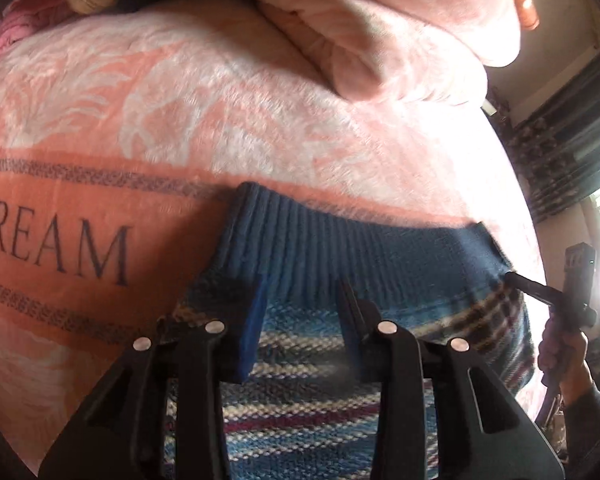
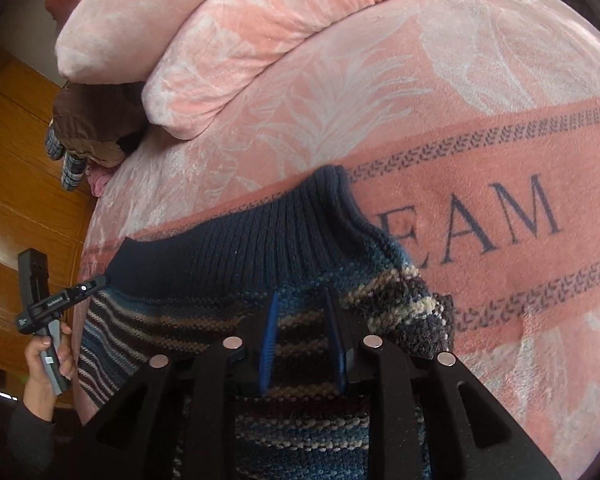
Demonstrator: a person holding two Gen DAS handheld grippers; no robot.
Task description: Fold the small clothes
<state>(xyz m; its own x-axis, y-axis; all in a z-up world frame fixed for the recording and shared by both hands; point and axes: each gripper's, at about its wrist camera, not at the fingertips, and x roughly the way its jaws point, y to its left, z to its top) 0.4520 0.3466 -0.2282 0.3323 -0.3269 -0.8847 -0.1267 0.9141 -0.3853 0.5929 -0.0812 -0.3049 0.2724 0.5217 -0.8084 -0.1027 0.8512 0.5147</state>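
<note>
The left claw (image 1: 300,312) has black plastic linkage arms shaped like long triangles with cut-out slots, each joint capped by a round silver rivet, and two blue finger pads (image 1: 254,332) with ribbed faces. The right claw (image 2: 304,332) is built the same way, with black slotted arms, four silver rivets and thin blue pads (image 2: 269,340). Seen from outside, each tool shows a black body with small white lettering on a grey handle, and the person's sleeve (image 2: 30,436) is dark grey.
</note>
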